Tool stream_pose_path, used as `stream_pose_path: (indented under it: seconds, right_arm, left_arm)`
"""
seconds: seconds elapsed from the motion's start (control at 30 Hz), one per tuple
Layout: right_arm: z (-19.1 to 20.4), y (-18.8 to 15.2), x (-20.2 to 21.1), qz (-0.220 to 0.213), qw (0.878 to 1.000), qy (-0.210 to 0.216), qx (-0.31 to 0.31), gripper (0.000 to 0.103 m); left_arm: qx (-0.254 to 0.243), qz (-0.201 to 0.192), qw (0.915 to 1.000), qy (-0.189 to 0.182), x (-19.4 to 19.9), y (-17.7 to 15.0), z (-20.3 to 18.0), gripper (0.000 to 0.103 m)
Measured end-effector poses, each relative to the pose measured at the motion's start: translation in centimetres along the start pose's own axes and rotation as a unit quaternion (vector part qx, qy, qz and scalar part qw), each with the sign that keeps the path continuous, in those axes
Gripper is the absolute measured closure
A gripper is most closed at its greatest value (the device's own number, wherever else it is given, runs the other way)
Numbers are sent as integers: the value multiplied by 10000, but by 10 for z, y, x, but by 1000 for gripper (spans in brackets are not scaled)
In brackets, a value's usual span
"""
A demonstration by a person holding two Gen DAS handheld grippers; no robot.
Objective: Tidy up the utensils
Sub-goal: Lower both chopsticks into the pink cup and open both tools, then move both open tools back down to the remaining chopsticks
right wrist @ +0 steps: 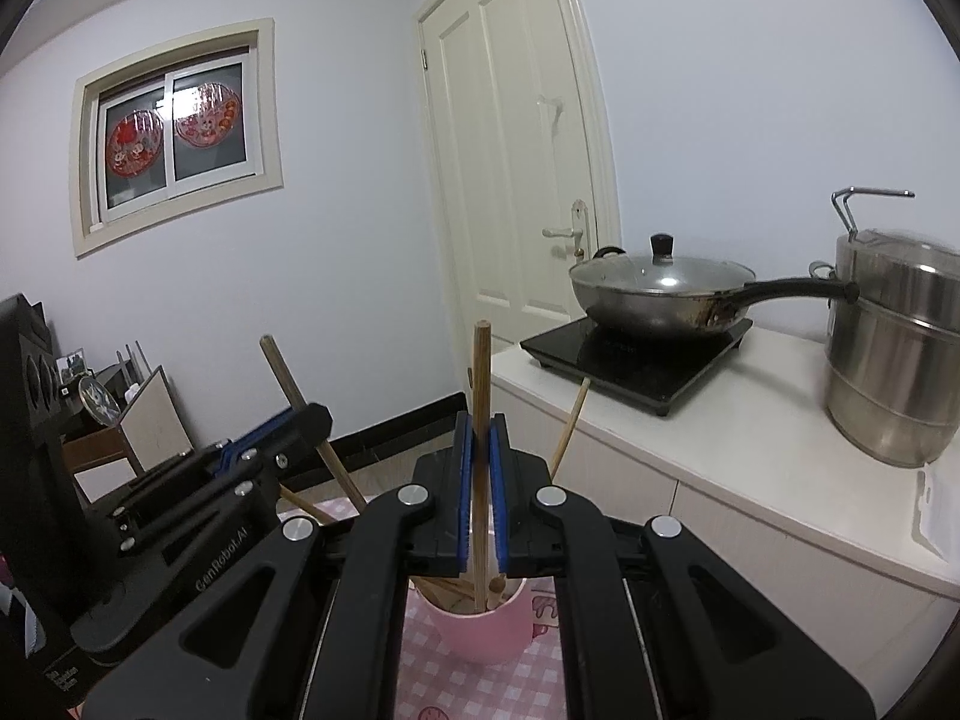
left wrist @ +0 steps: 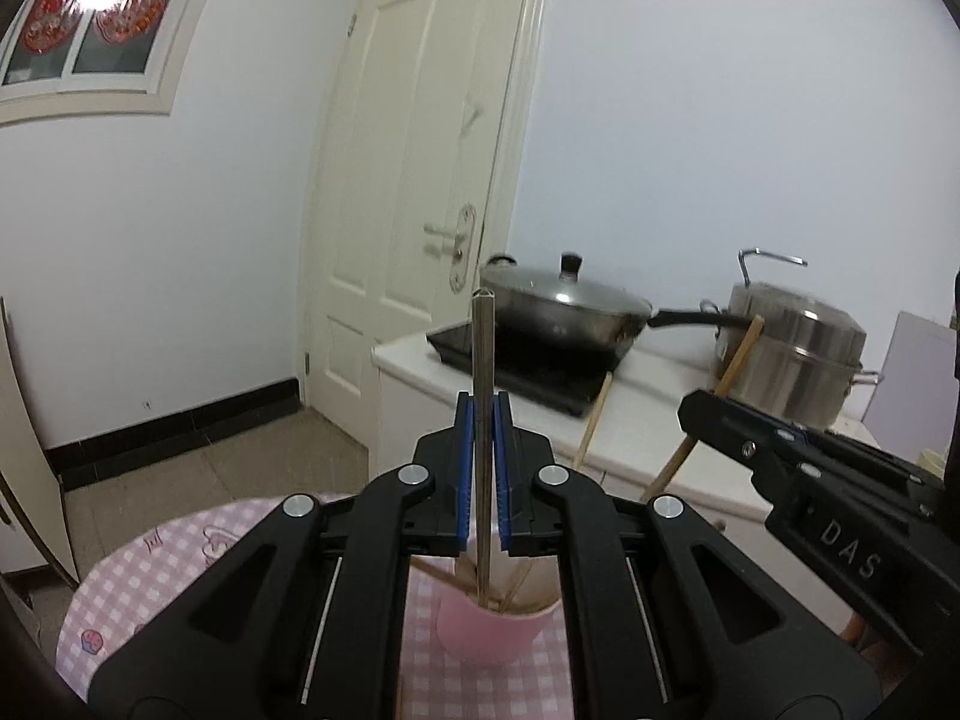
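A pink cup [left wrist: 486, 630] stands on a pink-and-white checked cloth [left wrist: 180, 570], apparently printed with small cupcakes.

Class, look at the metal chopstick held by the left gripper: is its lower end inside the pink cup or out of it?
Inside. The metal chopstick, clamped upright by the left gripper, runs down past the pink cup's rim among the wooden ones.

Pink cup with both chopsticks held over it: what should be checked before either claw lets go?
1. Left claw shut on the metal chopstick: ok.
2. Right claw shut on the round wooden chopstick: ok.
3. Metal tip inside the pink cylindrical cup: ok.
4. Wooden tip inside the cup: ok.
5. Tips resting on the cup's bottom: cannot tell.
6. Cup upright on the pink checked tablecloth: ok.
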State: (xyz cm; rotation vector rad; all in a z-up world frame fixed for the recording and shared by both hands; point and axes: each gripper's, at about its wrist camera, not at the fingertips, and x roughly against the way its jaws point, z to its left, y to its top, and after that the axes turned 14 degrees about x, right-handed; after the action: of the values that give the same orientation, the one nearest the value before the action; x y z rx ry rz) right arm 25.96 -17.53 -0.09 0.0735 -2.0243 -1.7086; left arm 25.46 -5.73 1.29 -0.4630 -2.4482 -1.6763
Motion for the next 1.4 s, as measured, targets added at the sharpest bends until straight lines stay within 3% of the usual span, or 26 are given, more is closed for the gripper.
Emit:
stream_pose_path:
  seconds: [0.67, 0.73, 0.83, 1.07, 1.4]
  right_arm:
    - [2, -20, -14, 492, 9986, 76, -155, 98]
    - [1, -20, -12, 512, 9984, 98, -220, 98]
    - [1, -20, -9, 532, 9983, 78, -234, 94]
    - [4, -15, 8, 455, 9985, 54, -283, 81]
    - [28, -8, 52, 216, 9995, 137, -159, 67]
  left_arm:
    - [-64, 529, 9985, -114, 0, -1, 3, 95]
    - [-36, 610, 9981, -126, 1, 0, 4, 89]
    - [16, 562, 9982, -204, 7, 1, 4, 38]
    - [-4, 416, 9989, -225, 29, 9, 5, 38]
    - [-240, 511, 9984, -26, 74, 17, 21, 36]
